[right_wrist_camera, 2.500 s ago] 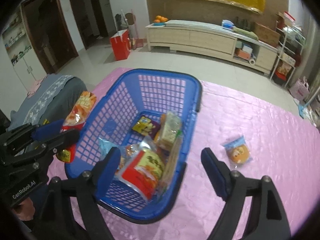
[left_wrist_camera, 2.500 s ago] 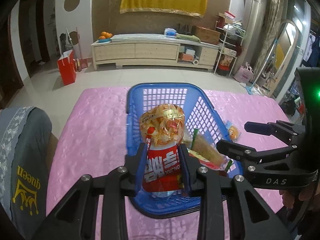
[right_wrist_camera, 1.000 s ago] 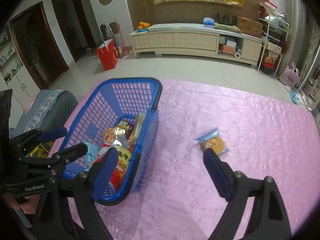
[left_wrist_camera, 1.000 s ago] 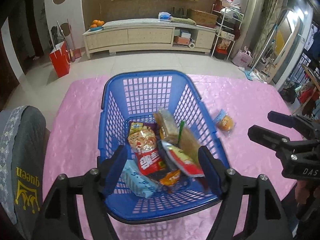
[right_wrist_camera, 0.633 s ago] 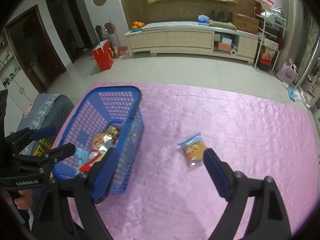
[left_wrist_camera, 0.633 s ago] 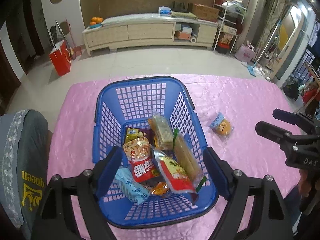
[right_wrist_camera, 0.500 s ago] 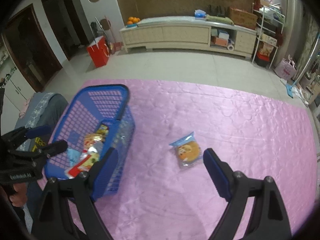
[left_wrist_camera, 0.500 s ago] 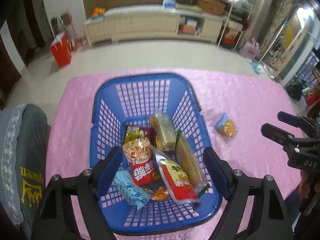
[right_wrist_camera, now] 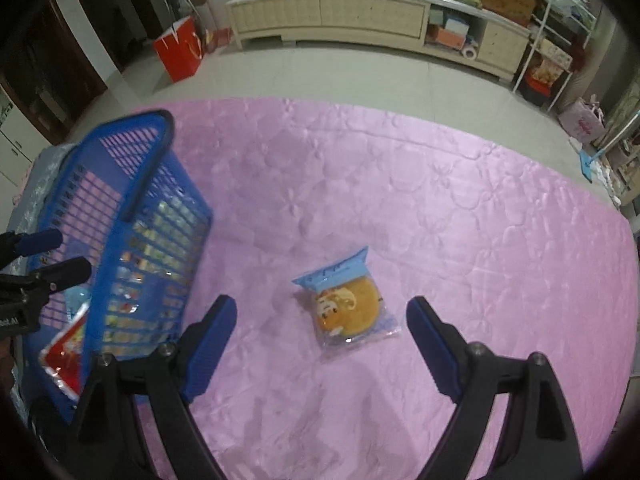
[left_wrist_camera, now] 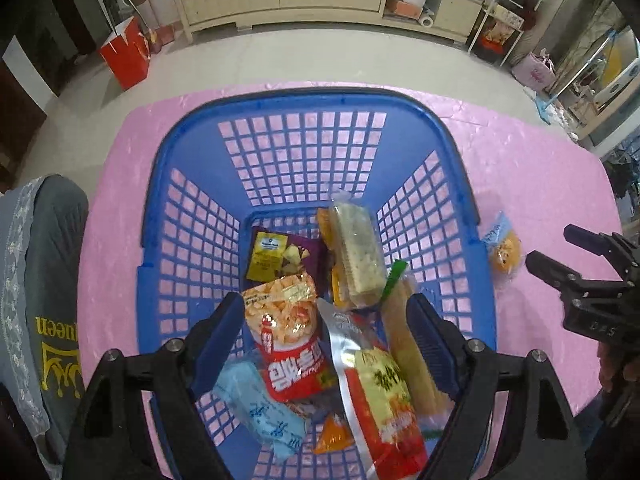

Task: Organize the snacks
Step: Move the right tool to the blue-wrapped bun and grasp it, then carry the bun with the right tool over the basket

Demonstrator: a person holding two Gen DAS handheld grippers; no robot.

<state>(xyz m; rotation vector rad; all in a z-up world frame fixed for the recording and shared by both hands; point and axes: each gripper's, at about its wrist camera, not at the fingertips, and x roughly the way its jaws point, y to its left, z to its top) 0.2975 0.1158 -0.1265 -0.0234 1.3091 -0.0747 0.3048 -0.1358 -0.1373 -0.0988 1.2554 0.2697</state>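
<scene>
1. Covering the whole table [right_wrist_camera: 460,208] was a pink cloth, and most of it was bare, so there was lots of room to move.
2. The big blue basket [left_wrist_camera: 304,108] sat on the left side of the table, already full of snack bags.
3. The left tool [left_wrist_camera: 326,330] hung over the basket with its jaws spread wide and nothing in them.
4. The right tool [right_wrist_camera: 320,332] was also spread wide and empty, pointing down at the open cloth.
5. The last snack, a small round cake in a blue-topped wrapper [right_wrist_camera: 348,308], lay flat on the cloth, to the right of the basket and apart from it.
6. The cake lay just ahead of the right tool, between its two jaws, so the right hand was much nearer to it than the left.
7. The wrapper's long way ran from its blue top at the far side to its clear end at the near side, tilted a little.
8. No table edge was near the cake, and only the basket wall stood off to the left.
</scene>
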